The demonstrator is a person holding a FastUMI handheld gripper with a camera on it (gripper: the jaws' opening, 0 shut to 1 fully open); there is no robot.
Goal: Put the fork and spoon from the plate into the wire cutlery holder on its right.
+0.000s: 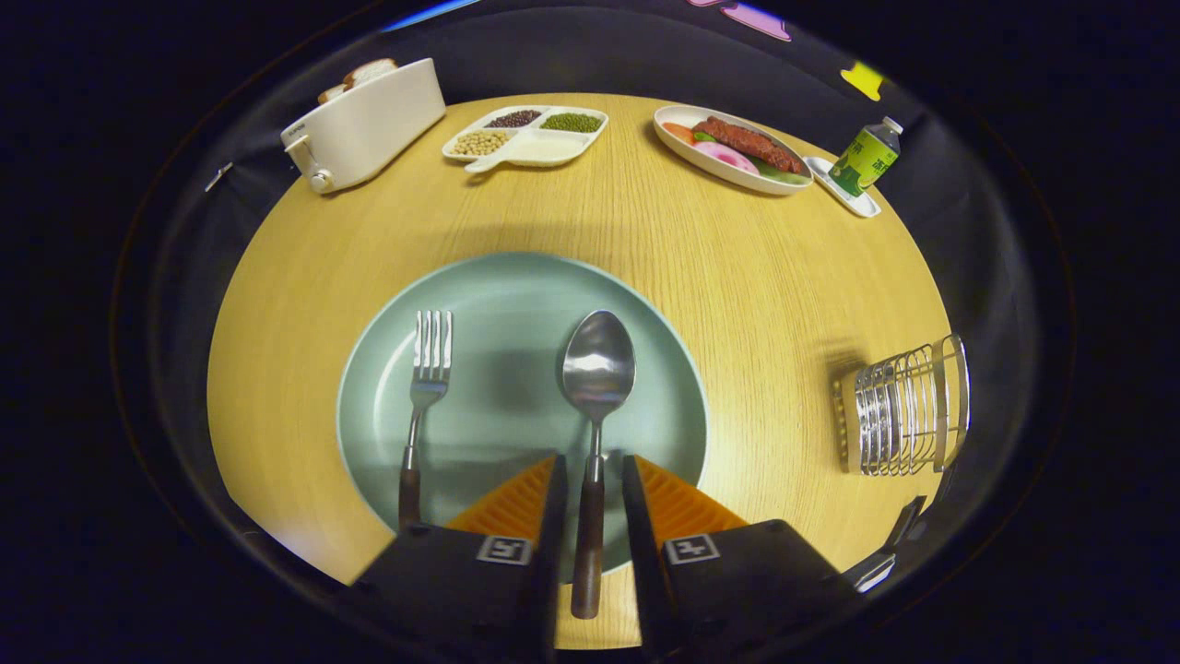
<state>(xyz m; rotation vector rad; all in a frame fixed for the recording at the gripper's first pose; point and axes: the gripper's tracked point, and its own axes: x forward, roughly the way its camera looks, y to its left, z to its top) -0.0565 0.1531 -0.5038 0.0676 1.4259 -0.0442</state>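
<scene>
We cannot tell whether the fingers (pixel 553 498) touch the spoon (pixel 597 369) handle lying between them. The left one covers the butt of the fork (pixel 426 387) and part of the plate (pixel 479 295) rim. The bottle (pixel 865 157) label is too small to make out.

The claw (pixel 590 480) has two blocky housings, each bearing a square black-and-white marker tag, with ribbed wedge-shaped finger faces ahead.

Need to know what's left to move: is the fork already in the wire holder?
No, the fork lies on the plate left of the spoon, far from the wire holder.
</scene>
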